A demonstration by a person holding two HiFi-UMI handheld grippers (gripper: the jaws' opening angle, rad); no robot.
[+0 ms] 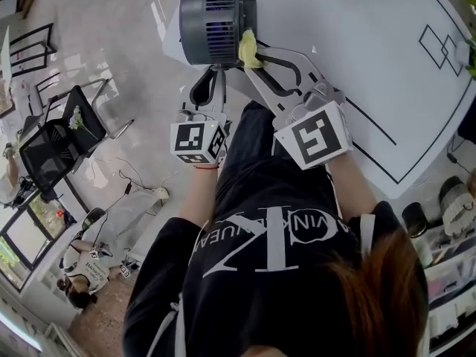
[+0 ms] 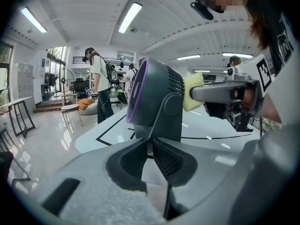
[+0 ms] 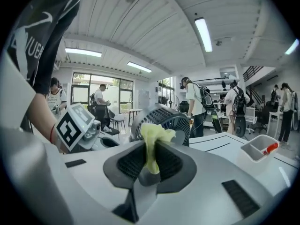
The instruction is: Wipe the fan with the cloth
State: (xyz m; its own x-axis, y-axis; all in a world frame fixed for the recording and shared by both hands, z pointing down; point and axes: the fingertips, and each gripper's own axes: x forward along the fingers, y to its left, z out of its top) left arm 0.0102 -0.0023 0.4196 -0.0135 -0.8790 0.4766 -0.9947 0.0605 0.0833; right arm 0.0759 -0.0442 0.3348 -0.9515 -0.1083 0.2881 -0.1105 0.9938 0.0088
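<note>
A dark grey fan (image 1: 216, 17) stands at the near edge of the white table (image 1: 372, 43). My left gripper (image 1: 214, 74) reaches up from below and is shut on the fan's stand; the left gripper view shows the stand (image 2: 164, 121) running down between the closed pads of that gripper (image 2: 151, 146). My right gripper (image 1: 253, 56) is shut on a yellow cloth (image 1: 248, 48) and presses it against the fan's right side. In the right gripper view the cloth (image 3: 152, 137) sticks up from the gripper (image 3: 151, 158), touching the fan's grille (image 3: 166, 118).
Black outlines are drawn on the table. A black chair (image 1: 56, 143) and cables lie on the floor to the left. A small white bin (image 3: 260, 149) with a red item sits on the table to the right. People stand in the background.
</note>
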